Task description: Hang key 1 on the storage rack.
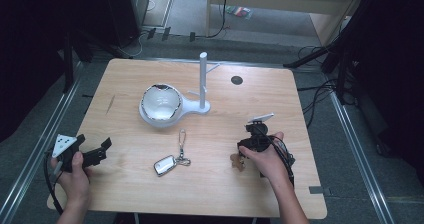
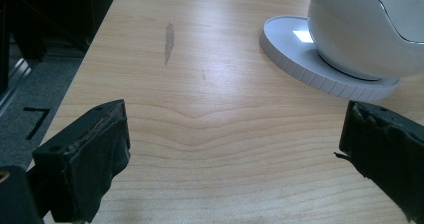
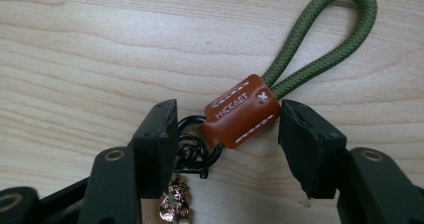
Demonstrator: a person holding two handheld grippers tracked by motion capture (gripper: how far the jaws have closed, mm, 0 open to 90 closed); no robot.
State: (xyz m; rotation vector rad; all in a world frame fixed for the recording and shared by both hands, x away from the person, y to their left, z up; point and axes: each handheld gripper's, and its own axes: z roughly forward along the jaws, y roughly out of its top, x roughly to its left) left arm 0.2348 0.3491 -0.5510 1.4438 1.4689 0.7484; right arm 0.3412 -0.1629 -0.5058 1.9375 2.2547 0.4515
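A keychain lies on the wooden table: a green rope loop [image 3: 330, 39], a brown leather tab [image 3: 242, 111], a black ring [image 3: 192, 154] and a small gold charm [image 3: 175, 204]. My right gripper [image 3: 227, 129] straddles the tab. One jaw sits right at the tab's edge and the other rests by the ring, with a gap to the leather. In the high view the right gripper [image 1: 243, 153] points down at the brown keychain [image 1: 236, 161] near the table's right front. My left gripper [image 1: 102, 149] is at the left front, open [image 2: 235, 129] over bare wood.
A white stand has a bowl [image 1: 161, 104] on its round base [image 2: 300, 59] and an upright post [image 1: 203, 79] at mid-table. A silver key fob [image 1: 166, 165] with ring and strap lies in front of it. A black round hole [image 1: 236, 80] marks the far side.
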